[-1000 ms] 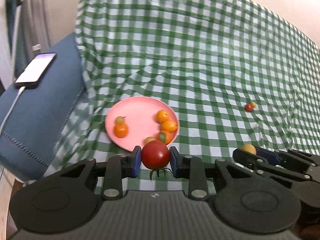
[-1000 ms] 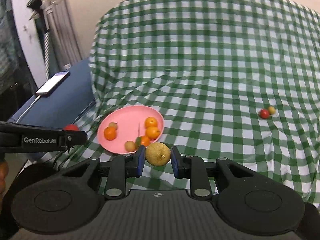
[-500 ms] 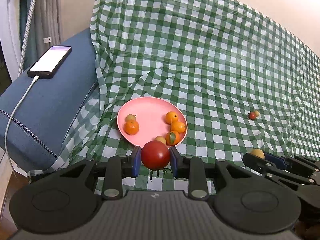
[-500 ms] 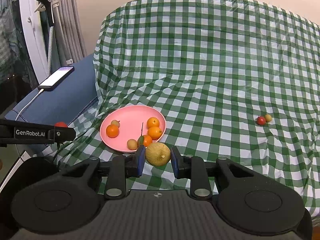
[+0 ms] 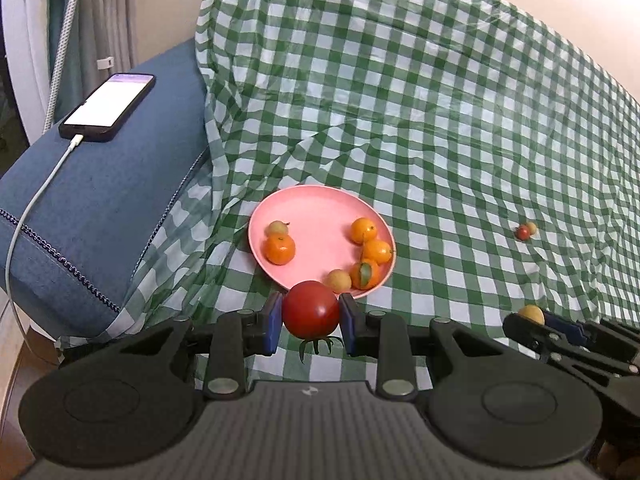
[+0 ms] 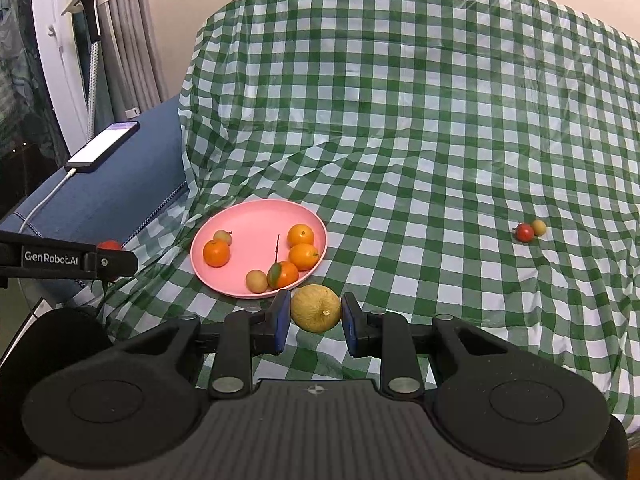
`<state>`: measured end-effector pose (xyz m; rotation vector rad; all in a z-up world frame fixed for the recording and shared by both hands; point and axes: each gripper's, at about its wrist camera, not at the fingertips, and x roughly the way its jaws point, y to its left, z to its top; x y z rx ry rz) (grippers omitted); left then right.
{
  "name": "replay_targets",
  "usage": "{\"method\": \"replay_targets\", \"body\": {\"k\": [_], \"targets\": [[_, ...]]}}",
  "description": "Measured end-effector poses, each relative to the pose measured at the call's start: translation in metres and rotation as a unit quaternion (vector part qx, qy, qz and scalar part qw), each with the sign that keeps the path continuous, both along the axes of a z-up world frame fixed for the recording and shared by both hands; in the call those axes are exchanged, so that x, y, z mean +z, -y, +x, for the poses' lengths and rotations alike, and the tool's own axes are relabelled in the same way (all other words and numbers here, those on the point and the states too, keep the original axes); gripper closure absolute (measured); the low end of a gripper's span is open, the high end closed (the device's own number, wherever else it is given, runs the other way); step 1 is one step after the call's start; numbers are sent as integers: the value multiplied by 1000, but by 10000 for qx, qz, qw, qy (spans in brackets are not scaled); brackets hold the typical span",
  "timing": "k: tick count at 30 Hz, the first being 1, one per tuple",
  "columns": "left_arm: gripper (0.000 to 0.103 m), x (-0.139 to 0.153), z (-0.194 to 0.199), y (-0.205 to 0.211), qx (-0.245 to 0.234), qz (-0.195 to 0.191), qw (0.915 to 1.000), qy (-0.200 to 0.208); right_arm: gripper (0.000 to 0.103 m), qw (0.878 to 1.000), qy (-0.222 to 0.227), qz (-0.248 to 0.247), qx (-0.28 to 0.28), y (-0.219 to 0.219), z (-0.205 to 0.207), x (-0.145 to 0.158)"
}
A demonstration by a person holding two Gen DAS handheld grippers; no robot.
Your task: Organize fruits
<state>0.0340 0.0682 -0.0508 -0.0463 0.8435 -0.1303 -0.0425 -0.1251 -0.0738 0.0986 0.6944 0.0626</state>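
the green checked cloth point(image 6: 420, 128) covers the whole surface, and the pink plate point(image 6: 256, 220) lies on it near the cloth's left edge, beside a blue cushion point(image 5: 100, 192) bearing a phone point(image 5: 108, 106). the plate carries four small oranges and two pale little fruits. the left gripper point(image 5: 311, 322) is pinched on a red tomato point(image 5: 311, 314), stalk hanging down, held above the cloth just short of the plate's near rim. the right gripper point(image 6: 316, 318) is pinched on a yellow fruit point(image 6: 316, 308), also level, at the plate's near right rim. far toward the cloth's right edge a small red tomato point(image 6: 524, 232) touches a small yellow fruit point(image 6: 538, 227).
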Motion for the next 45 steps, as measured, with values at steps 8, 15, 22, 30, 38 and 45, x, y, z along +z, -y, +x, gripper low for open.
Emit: {"method": "replay_targets", "body": {"k": [8,15,22,30,38,45], "targets": [[70,-11,30,-4,131,3,9999,-113,75,9999,-61,-43,123,-9,29,-8],[70,-25,67,0,143,4,9996,-235,75,9996,-45,-21,271,-24,70,-15],[70,-45,104,9,105,29,9993,-357,75,9991,-213,28,354,-35,110,-32],[70,-74,141,13,84,88,9984,-560,75,9988,-381,74,297,-41,147,-56],[70,-96,162,17,46,192,9967,-784,75,9976,-633,114,275,-44,171,-81],[13,-89,168,14,258,392,9975,-531,60,9972,-658,298,193,-43,183,-81]]}}
